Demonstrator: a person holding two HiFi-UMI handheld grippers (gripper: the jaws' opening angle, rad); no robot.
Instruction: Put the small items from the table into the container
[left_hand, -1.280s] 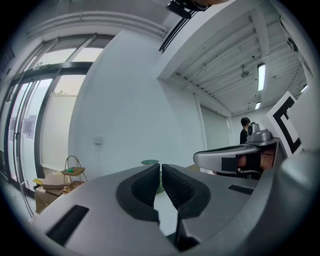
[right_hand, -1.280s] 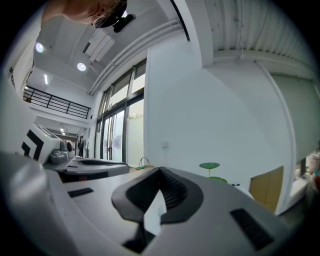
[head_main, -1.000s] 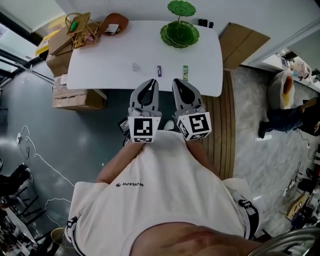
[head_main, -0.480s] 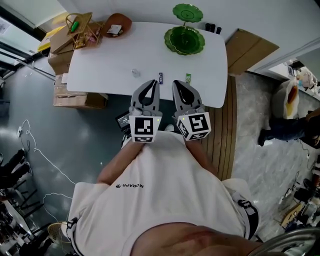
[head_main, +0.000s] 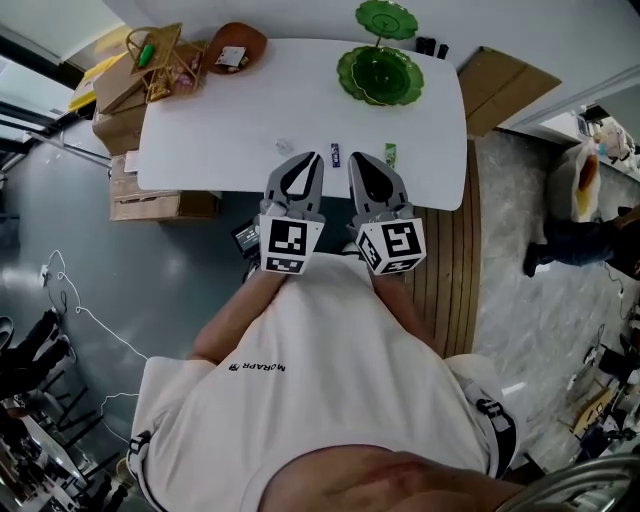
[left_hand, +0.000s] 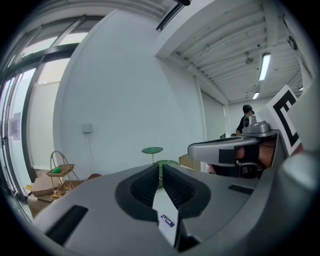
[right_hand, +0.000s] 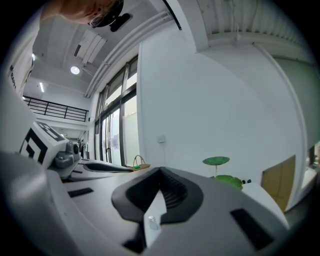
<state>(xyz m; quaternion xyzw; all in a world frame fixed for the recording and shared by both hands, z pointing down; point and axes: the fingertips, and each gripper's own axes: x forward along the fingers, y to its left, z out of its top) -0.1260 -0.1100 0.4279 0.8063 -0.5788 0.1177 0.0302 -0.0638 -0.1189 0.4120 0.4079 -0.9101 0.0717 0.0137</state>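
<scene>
Head view: left gripper (head_main: 312, 160) and right gripper (head_main: 357, 162) both closed, empty; blue packet (head_main: 335, 153) looks light, flat, slippery, so pinch its long edges.

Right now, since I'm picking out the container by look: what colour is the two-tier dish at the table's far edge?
The two-tier dish is green; the head view shows it best.

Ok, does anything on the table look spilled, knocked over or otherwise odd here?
Nothing stands out. The clear small item, blue packet and green packet lie apart along the near edge of the white table, and the green two-tier dish stands upright, with nothing spilled.
</scene>
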